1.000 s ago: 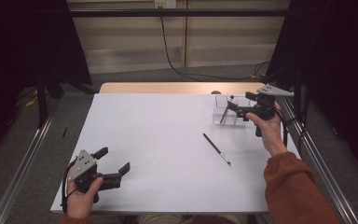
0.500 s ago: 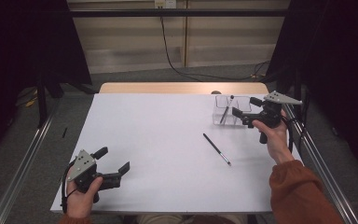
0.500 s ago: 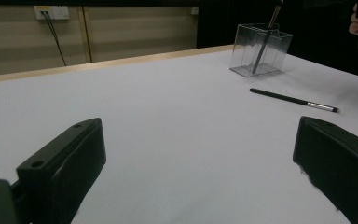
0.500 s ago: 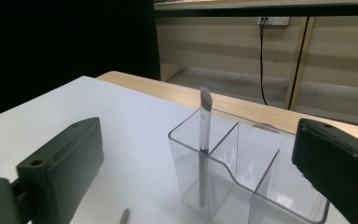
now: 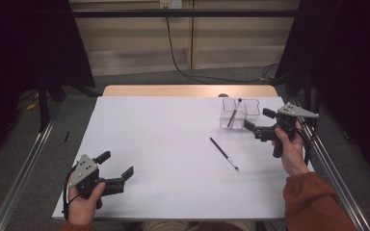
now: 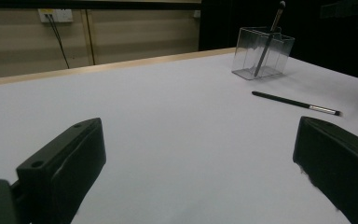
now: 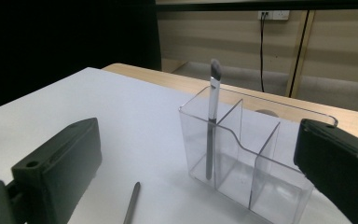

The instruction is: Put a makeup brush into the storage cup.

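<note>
Beside the organizer (image 7: 242, 158), the loose brush (image 7: 131, 204) runs off-frame.

High view: looks forward and down from above the person's side, taking in the whole white rectangular table (image 5: 173, 144), the grey floor and the beige back wall; far from everything.

Left gripper view: sits low over the table's near left part, facing along its two black jaws toward the far right corner; the clear plastic divided organiser box (image 6: 262, 52) stands far off.

Right gripper view: low at the table's right side, close to the same box (image 7: 247, 154), facing the far wall.

Shared: all three show the box, the upright dark make-up brush (image 7: 210, 126) in it and the thin black brush lying flat (image 5: 223, 154).
</note>
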A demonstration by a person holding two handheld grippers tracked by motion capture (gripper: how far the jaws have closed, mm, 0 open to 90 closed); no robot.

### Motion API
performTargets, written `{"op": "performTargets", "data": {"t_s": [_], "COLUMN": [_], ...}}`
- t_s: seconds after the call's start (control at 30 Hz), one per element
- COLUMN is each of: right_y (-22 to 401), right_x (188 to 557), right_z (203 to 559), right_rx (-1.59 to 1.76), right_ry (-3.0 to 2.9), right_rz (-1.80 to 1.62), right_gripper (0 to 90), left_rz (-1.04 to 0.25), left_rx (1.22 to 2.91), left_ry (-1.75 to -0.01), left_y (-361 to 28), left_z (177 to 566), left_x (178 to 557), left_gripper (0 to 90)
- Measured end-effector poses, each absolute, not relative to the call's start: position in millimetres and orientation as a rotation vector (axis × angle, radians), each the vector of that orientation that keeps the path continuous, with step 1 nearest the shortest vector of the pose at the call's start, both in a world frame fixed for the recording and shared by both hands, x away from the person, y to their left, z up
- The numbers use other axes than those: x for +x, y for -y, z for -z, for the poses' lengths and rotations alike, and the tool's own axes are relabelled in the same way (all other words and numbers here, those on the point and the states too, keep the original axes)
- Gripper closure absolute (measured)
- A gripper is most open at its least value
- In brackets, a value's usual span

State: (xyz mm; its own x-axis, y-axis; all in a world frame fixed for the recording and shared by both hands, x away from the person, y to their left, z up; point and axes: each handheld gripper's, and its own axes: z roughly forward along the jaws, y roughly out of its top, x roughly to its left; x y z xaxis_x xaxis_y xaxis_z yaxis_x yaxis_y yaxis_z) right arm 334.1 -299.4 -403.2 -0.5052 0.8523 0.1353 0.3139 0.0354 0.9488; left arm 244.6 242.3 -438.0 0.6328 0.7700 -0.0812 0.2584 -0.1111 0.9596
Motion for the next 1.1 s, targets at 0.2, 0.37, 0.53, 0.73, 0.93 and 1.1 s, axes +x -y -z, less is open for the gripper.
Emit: {"op": "performTargets", "data": {"t_s": [0.2,0.37,0.53,0.73,0.93,1.1], "right_y": [299.6,302.2,305.0,309.0,311.4,312.7], "right_x": [318.0,305.1,294.1,279.3,265.3,255.7], "right_z": [405.2,407.9,409.9,412.5,418.6,424.6], "right_rx": [1.172,1.177,1.171,1.164,1.151,1.160], "right_ry": [-1.821,-1.799,-1.790,-1.806,-1.805,-1.818], "right_rz": [-1.478,-1.477,-1.475,-1.457,-1.475,-1.444], "right_gripper": [0.3,0.6,0.9,0.8,0.8,1.0], "left_rz": [-0.539,-0.534,-0.528,-0.535,-0.533,-0.531], "left_rx": [1.673,1.671,1.662,1.667,1.670,1.660], "left_ry": [-0.850,-0.845,-0.853,-0.846,-0.848,-0.857], "left_y": [-242.3,-241.6,-240.4,-240.7,-240.9,-243.0], "left_z": [437.9,437.9,438.0,437.5,438.1,438.5], "left_x": [244.1,244.3,243.6,243.7,242.6,241.9], "left_gripper": [2.5,2.5,2.5,2.5,2.5,2.5]}}
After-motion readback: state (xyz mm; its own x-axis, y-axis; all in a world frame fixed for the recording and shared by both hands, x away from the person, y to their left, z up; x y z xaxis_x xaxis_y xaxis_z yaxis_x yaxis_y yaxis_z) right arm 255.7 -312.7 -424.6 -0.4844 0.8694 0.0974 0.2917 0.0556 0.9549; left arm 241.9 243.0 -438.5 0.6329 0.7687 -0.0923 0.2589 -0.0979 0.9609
